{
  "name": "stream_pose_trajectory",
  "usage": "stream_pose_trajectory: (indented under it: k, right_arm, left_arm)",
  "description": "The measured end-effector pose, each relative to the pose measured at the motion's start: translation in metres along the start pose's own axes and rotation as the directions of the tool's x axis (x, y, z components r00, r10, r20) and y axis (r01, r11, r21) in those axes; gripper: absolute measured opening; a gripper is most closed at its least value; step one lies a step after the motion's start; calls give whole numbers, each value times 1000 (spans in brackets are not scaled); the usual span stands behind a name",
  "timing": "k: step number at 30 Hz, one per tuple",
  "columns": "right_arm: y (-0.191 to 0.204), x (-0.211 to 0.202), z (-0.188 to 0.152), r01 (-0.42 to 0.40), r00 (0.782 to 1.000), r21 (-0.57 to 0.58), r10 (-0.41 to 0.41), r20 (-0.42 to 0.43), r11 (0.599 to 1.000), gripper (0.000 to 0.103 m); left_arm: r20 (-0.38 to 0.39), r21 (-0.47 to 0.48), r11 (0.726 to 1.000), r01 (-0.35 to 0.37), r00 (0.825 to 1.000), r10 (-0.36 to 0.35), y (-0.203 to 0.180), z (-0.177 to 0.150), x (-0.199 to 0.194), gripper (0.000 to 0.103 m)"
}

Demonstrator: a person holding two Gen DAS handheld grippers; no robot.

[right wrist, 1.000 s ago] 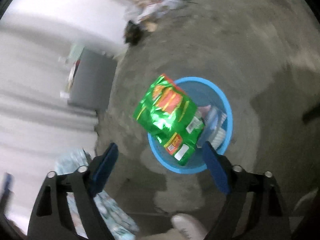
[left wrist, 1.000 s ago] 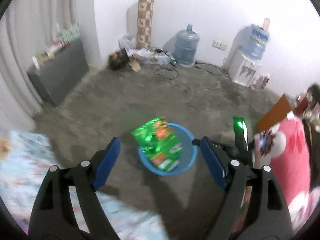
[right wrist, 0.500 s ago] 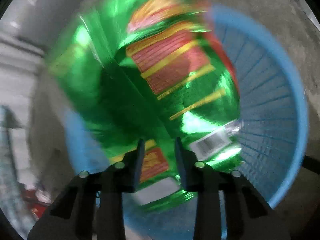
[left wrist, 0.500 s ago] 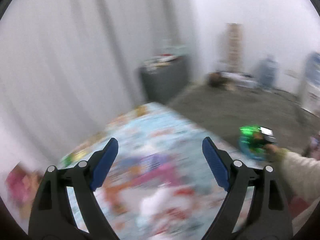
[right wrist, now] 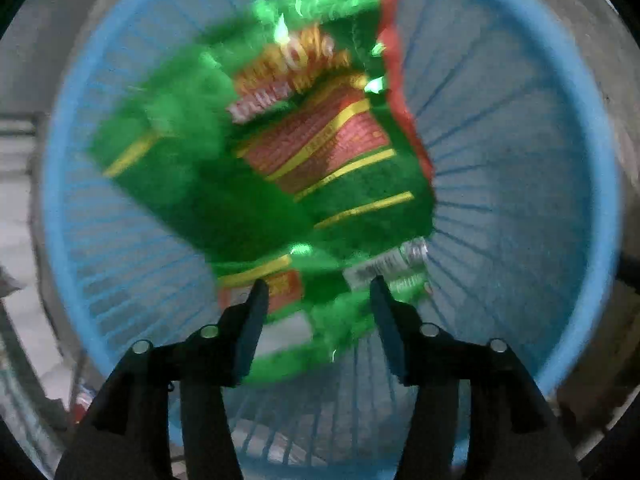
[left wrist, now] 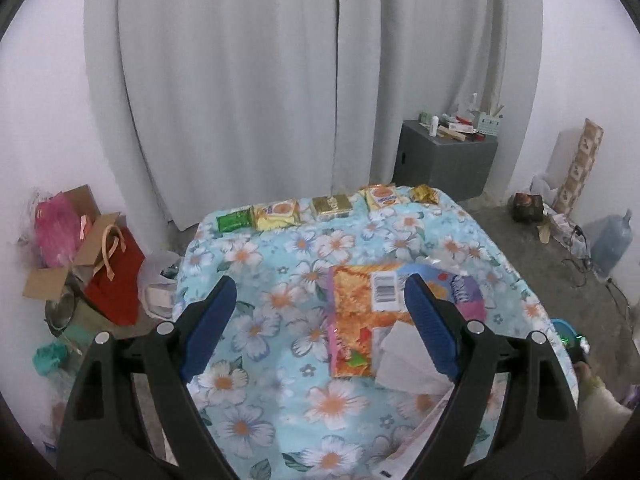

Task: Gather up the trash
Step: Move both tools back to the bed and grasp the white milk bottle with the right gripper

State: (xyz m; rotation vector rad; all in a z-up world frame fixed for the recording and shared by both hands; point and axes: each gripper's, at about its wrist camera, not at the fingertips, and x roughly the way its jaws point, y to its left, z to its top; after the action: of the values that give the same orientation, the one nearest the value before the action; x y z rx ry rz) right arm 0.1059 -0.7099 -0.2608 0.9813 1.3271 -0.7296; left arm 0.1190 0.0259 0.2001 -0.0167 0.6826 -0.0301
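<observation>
Green snack bag [right wrist: 280, 184] blurred inside blue basket [right wrist: 592, 168], our right gripper [right wrist: 316, 300] at 6 o'clock, jaws opening, bag edge between them, unpressed. Our left gripper [left wrist: 320, 312] spread wide, empty, over floral bedsheet [left wrist: 256, 332]; orange wrapper [left wrist: 360, 312] at 3 o'clock.

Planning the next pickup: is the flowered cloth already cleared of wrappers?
No, an orange wrapper and a row of packets lie on the flowered cloth.

Grey curtains [left wrist: 248, 92] hang behind a floral cloth [left wrist: 280, 360], with a grey cabinet [left wrist: 444, 160] beside them.
</observation>
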Motion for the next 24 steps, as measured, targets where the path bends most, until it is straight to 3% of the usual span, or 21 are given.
stream_pose_trajectory:
  k: [2,5,6,9,13,15,18,21,22,24]
  right_arm:
    - [-4,-34,-20,-67,996,-2,67,60,998,58]
    - [-14,-92,-58,-278,950,21,272,153,960,59]
    - [-14,-119,-76,-359,917,16,350,190,933,59]
    - [6,-174,-111,-456,853,-56,454,258,888,64]
    - [64,-249,-187,-547,743,-296,617,260,783,73]
    - [98,-274,-226,-594,692,-398,697,190,699,78]
    - [142,-282,-279,-656,653,-473,756,36,589,78]
    - [201,-272,-349,-739,615,-489,761,-208,463,78]
    - [214,-268,-366,-749,612,-493,748,-258,442,78]
    - [246,-260,-409,-724,649,-538,692,-316,433,78]
  left_arm:
    - [-15,-17,1000,26,1000,-26,7,-7,4,81]
    - [-11,-61,997,54,998,-55,15,-21,12,81]
    - [-9,-75,995,59,998,-60,17,-25,12,81]
    - [-11,-109,991,71,997,-73,29,-39,10,81]
    - [-15,-116,991,73,997,-75,42,-53,6,82]
    - [-18,-120,990,80,996,-83,46,-60,4,83]
    - [-48,-121,987,106,992,-113,45,-79,7,83]
    - [-80,-99,990,105,990,-113,40,-97,16,83]
    - [-88,-94,990,108,989,-116,37,-103,18,83]
    - [-99,-98,988,116,987,-126,34,-115,21,83]
